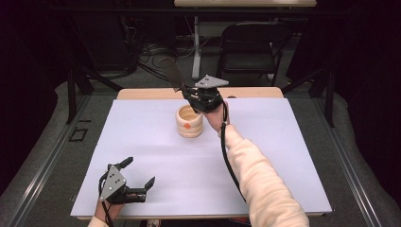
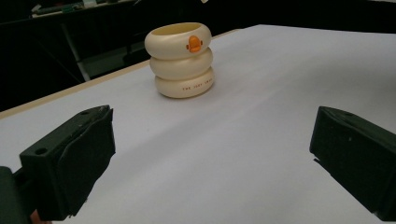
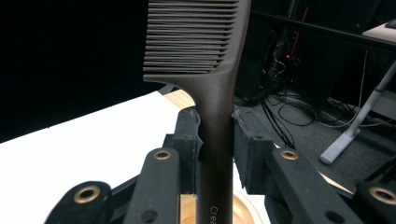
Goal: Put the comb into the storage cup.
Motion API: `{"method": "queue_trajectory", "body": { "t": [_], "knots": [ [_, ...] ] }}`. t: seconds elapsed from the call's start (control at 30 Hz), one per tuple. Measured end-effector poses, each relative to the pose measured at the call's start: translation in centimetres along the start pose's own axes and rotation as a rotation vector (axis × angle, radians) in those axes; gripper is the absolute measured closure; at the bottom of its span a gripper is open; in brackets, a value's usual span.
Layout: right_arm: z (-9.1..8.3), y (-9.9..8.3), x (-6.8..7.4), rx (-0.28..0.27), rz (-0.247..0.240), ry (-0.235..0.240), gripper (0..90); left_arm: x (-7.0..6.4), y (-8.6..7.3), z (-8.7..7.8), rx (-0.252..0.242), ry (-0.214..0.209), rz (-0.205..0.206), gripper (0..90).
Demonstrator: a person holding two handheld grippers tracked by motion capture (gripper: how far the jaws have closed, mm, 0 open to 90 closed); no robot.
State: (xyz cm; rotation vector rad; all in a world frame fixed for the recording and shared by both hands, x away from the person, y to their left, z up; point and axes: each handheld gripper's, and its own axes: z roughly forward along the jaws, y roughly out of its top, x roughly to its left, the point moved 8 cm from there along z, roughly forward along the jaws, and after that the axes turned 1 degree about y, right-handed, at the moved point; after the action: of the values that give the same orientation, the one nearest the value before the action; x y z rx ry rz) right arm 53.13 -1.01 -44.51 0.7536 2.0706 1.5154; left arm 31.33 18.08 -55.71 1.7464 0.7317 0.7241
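I have the dark comb [image 3: 212, 93] pinched by its handle in my right gripper [image 1: 204, 100], teeth end pointing up and away, handle end down, right above the mouth of the cream ringed cup [image 1: 189, 122] at the far middle of the desk [image 1: 283, 156]. My left gripper [image 1: 135, 177] waits at the near left, fingers [image 2: 70, 163] wide and empty, well apart from the cup.
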Motion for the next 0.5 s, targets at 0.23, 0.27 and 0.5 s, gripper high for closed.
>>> {"method": "queue_trajectory", "body": {
  "t": [0.23, 0.27, 0.5],
  "knots": [
    [0.55, -0.02, -0.01, -0.019, -0.002, 0.003, 72.6, 0.02, 0.01, -0.01, -0.001, 0.001, 0.0, 0.2],
    [0.59, -0.01, -0.03, -0.022, -0.002, 0.002, 72.6, 0.02, 0.0, -0.02, 0.0, 0.001, 0.0, 0.2],
    [1.11, -0.21, -0.11, -0.041, -0.001, 0.005, 72.6, 0.01, 0.0, 0.02, 0.0, 0.001, 0.0, 0.2]
  ]
}}
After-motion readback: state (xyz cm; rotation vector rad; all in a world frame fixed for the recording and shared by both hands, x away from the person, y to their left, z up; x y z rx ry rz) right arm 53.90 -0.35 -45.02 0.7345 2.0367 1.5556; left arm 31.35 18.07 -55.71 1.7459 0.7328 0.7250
